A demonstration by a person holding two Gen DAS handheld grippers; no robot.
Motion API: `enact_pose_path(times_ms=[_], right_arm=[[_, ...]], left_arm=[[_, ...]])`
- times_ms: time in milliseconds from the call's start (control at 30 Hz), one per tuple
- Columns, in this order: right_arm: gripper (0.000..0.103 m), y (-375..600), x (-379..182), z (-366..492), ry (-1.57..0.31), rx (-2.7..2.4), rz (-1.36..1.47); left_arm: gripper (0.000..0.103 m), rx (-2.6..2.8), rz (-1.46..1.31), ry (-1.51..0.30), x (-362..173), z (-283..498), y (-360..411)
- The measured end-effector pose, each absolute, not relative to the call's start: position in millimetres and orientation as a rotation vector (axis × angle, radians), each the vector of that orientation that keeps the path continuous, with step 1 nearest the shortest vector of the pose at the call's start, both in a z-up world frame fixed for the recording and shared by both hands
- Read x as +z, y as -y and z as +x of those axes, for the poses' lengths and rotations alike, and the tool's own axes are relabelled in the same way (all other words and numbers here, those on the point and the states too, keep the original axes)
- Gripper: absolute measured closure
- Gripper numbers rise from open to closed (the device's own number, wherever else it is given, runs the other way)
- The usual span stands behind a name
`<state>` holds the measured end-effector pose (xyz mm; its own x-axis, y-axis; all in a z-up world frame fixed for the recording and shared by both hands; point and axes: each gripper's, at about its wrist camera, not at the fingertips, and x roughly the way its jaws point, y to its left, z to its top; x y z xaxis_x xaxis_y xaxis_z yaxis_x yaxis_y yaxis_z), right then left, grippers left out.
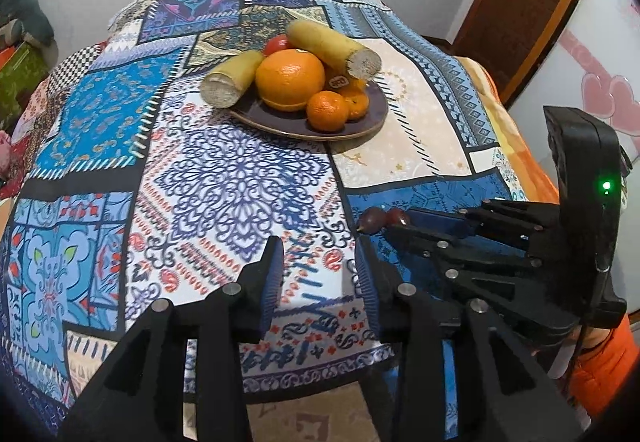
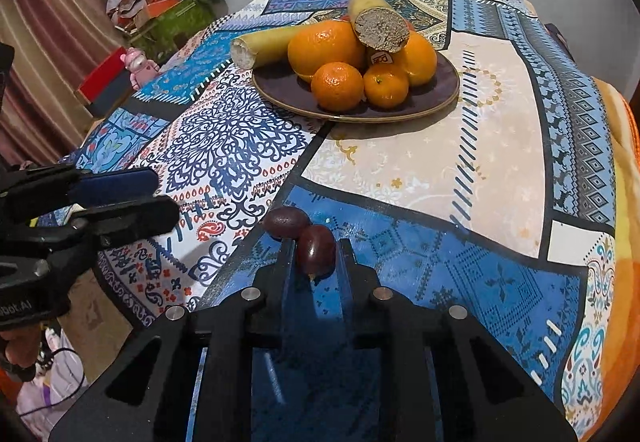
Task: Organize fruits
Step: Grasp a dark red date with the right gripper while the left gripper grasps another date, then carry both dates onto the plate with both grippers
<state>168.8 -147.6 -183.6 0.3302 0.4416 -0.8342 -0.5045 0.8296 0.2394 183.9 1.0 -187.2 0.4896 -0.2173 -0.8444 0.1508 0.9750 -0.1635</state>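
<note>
A dark purple plate (image 1: 362, 122) (image 2: 444, 90) sits mid-table with oranges (image 1: 290, 78) (image 2: 326, 46), small mandarins (image 1: 327, 111) (image 2: 337, 86), a red fruit (image 1: 277, 43) and two cut yellow banana-like pieces (image 1: 332, 46) (image 2: 376, 22). Two dark red-brown dates (image 1: 373, 220) (image 2: 286, 221) lie on the cloth near the front edge. My right gripper (image 2: 316, 256) has its jaws around the nearer date (image 2: 316, 250), touching or nearly touching it. My left gripper (image 1: 320, 274) is open and empty above the cloth, left of the dates.
The table wears a blue patchwork cloth (image 1: 224, 178) (image 2: 460, 170). An orange blanket (image 2: 624, 282) hangs at the right edge. Boxes, a pink toy (image 2: 138, 66) and clutter stand at the far left, with a brown door (image 1: 524, 2) at the far right.
</note>
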Motion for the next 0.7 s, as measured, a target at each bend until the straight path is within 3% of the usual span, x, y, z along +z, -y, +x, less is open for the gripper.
enact_pose_path(times_ms=[700], right_arm=[[0.085, 200, -172, 173, -1.012, 0.569, 0.029]], left_arm=[[0.066, -0.277, 0.017, -1.109, -219, 216, 56]])
